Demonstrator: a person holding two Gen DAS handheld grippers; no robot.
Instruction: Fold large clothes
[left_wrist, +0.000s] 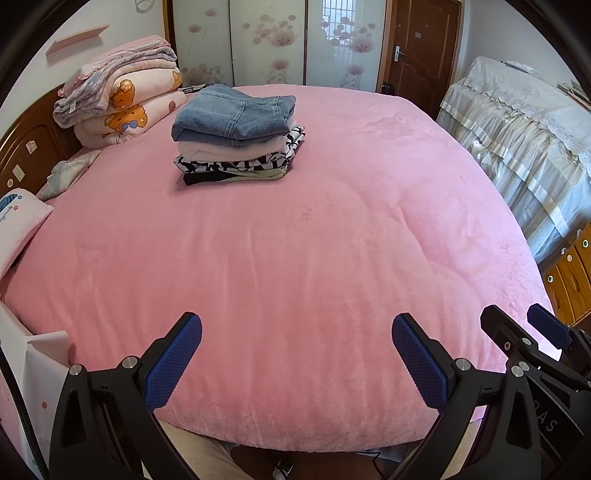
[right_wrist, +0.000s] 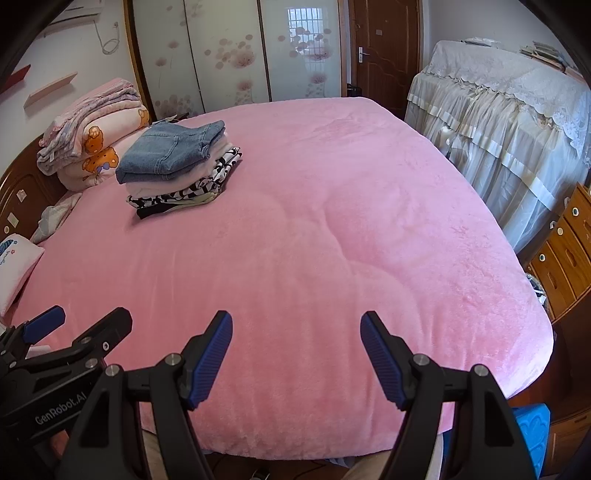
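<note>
A stack of folded clothes (left_wrist: 236, 136) sits on the far left part of the pink bed (left_wrist: 295, 258), with folded blue jeans (left_wrist: 236, 114) on top, then a pale pink piece, a black-and-white patterned piece and a dark one. The same stack (right_wrist: 177, 170) shows in the right wrist view. My left gripper (left_wrist: 295, 325) hangs open over the bed's near edge with nothing between its blue pads. My right gripper (right_wrist: 295, 321) is open too, empty, beside the left one. Both are far from the stack.
Folded quilts (left_wrist: 122, 96) are piled against the wooden headboard (left_wrist: 26, 147) at the far left, with pillows (left_wrist: 18, 221) below them. A lace-covered piece of furniture (left_wrist: 517, 140) and wooden drawers (right_wrist: 561, 251) stand right of the bed. A door (left_wrist: 421, 48) and wardrobe panels (left_wrist: 266, 40) are behind.
</note>
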